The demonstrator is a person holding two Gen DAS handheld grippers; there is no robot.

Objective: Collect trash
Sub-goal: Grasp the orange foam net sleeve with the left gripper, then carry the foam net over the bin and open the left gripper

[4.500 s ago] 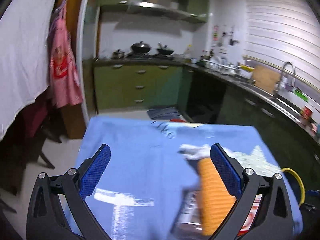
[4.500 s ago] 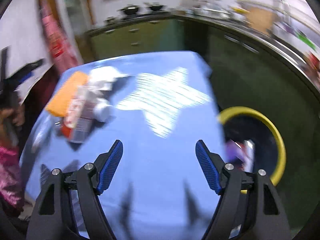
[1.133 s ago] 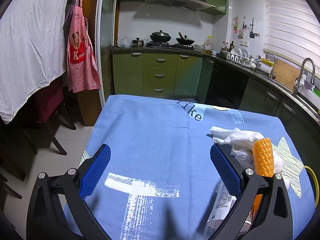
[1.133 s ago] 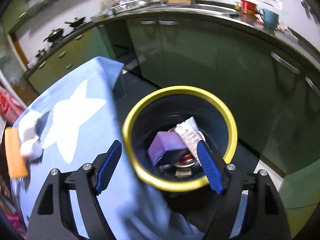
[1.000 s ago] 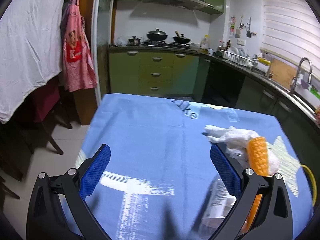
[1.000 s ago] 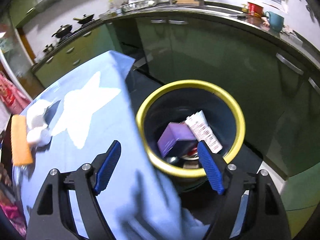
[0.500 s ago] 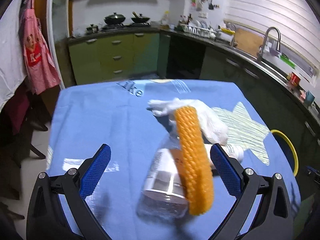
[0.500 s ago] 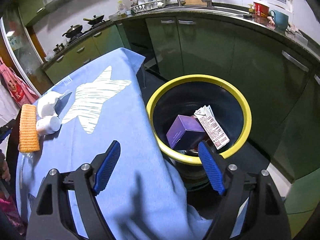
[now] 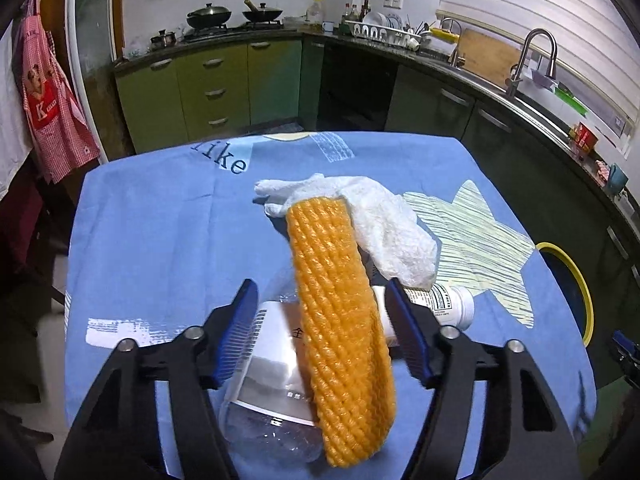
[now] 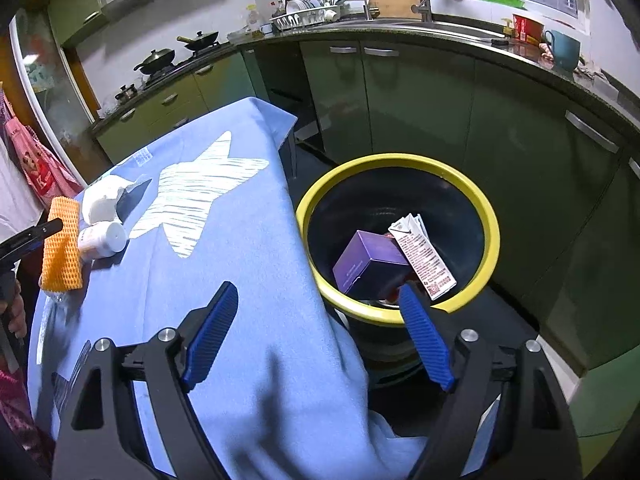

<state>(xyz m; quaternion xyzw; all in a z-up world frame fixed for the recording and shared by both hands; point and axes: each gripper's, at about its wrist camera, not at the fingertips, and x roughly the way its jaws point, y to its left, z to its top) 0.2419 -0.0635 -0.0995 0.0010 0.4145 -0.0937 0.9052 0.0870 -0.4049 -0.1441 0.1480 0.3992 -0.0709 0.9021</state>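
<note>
An orange foam net sleeve (image 9: 340, 300) lies over a clear plastic bottle (image 9: 268, 392) on the blue tablecloth (image 9: 160, 232). A crumpled white tissue (image 9: 380, 220) and a white pill bottle (image 9: 440, 304) lie beside them. My left gripper (image 9: 320, 328) is open, its fingers on either side of the sleeve and the bottle, not closed on them. My right gripper (image 10: 316, 332) is open and empty over the table edge next to the yellow-rimmed trash bin (image 10: 472, 200), which holds a purple box (image 10: 368, 264) and a carton (image 10: 424, 256). The sleeve (image 10: 62, 240), the tissue (image 10: 104, 200) and the pill bottle (image 10: 102, 238) also show in the right wrist view.
The bin's rim (image 9: 576, 280) shows at the table's right edge. Green kitchen cabinets (image 9: 224, 80) and a counter with a sink (image 9: 536, 64) run behind and to the right. A red apron (image 9: 44, 100) hangs at the left.
My left gripper has moved forward and down over the trash pile, so its fingers now flank the sleeve and bottle. My right gripper has drawn back from above the bin toward the table edge.
</note>
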